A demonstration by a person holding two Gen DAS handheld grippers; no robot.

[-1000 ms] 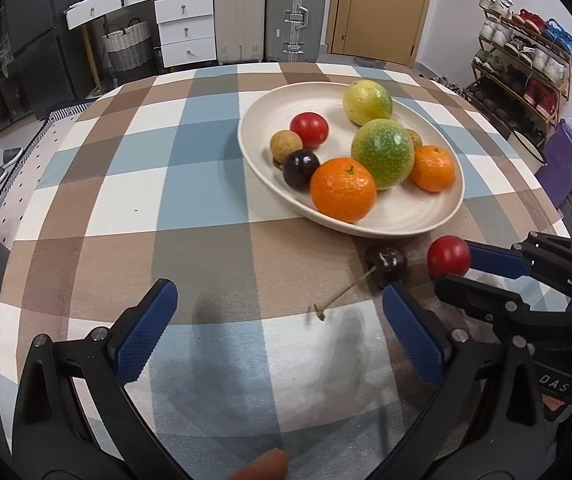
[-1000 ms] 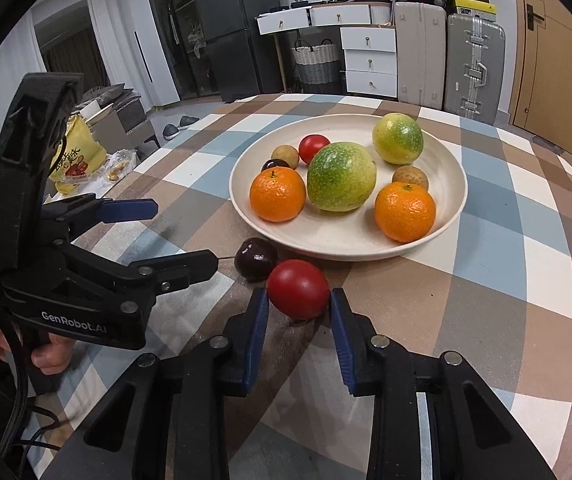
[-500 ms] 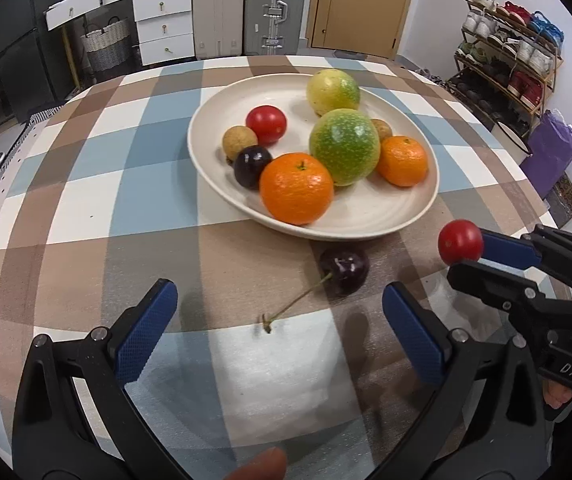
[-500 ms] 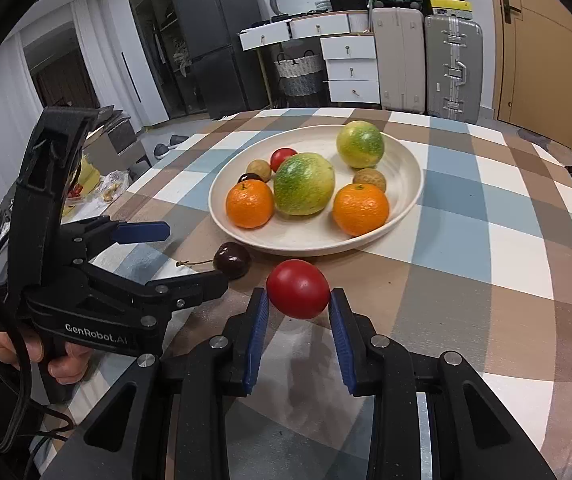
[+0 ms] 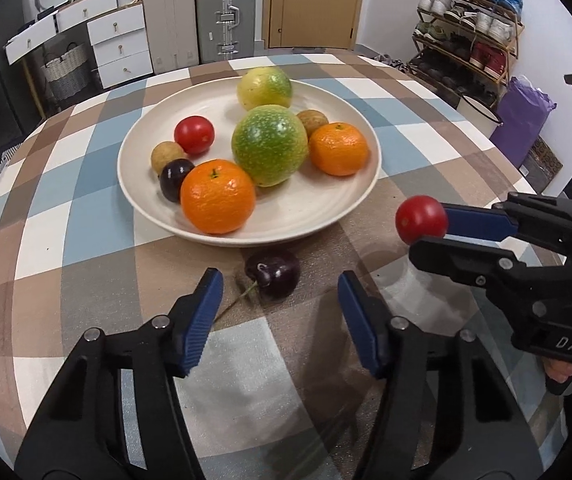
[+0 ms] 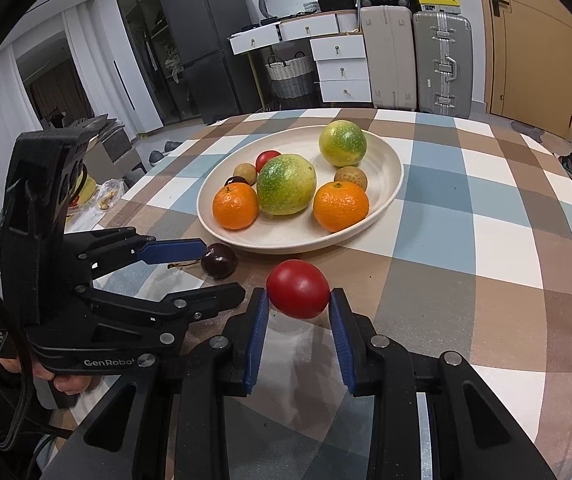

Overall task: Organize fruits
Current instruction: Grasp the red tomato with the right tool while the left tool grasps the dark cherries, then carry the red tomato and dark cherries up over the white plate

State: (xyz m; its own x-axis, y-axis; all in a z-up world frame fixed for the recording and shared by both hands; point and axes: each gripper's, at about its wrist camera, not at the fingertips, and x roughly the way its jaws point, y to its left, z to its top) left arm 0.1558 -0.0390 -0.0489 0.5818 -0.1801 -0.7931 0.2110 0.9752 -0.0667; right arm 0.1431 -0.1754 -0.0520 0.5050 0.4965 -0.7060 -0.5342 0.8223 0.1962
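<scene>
The checked tablecloth (image 5: pixel 86 216) is carrying a cream plate (image 5: pixel 318 216) of fruit at 12 o'clock in both views. The left gripper (image 5: pixel 278 300) is hanging spread around a dark cherry (image 5: pixel 273 274) lying on the cloth just beside the plate's near rim. At 3 o'clock, the right gripper (image 6: pixel 297 306) is pinching a red tomato (image 6: pixel 297 289) above the cloth.

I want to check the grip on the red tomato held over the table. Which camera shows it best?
The right wrist view: the red tomato sits centred between the right gripper pads, both contacts visible. The left wrist view shows the same tomato from the side at the frame's right, its lower part hidden behind one finger.
</scene>
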